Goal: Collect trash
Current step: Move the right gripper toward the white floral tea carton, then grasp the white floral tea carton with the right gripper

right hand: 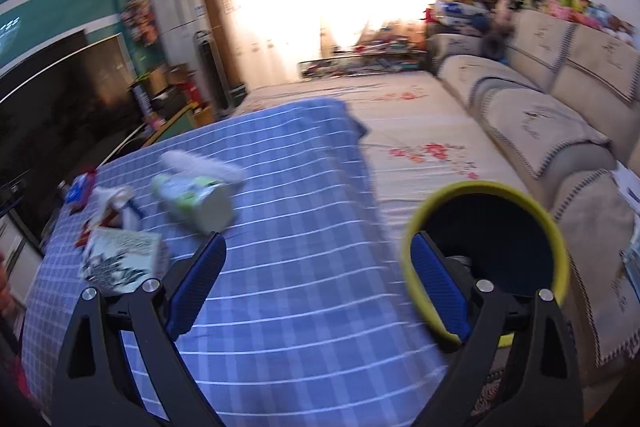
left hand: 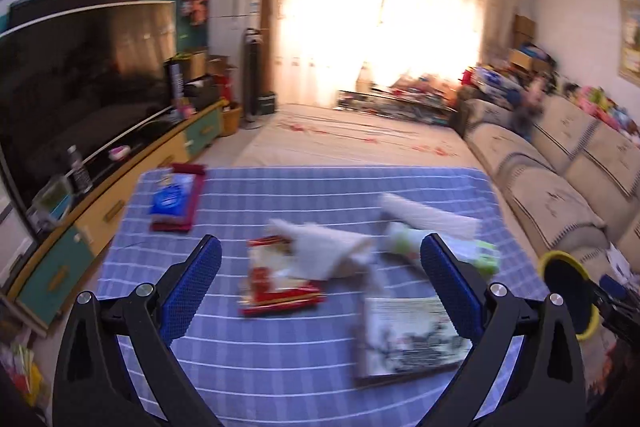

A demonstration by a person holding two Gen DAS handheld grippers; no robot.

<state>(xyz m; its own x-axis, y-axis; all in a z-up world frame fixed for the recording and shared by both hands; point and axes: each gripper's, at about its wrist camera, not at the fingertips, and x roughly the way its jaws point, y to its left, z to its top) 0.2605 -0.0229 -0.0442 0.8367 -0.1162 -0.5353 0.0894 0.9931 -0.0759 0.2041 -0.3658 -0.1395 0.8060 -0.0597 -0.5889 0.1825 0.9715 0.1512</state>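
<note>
Left gripper (left hand: pixel 320 281): fingers spread above crumpled tissue (left hand: pixel 320 247). Right gripper (right hand: pixel 318 285): fingers spread, near yellow-rimmed bin (right hand: pixel 486 255).

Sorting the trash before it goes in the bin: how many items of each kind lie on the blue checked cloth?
Crumpled white paper tissue: 1
Rolled white paper: 1
Green-and-white cylindrical container: 1
Red-edged flat packet: 1
Printed flat box: 1
Blue pack on red cloth: 1
Total: 6

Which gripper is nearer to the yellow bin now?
Right. The right gripper has one finger at the yellow bin rim; the left gripper hangs over the table, the bin off to its right.
</note>
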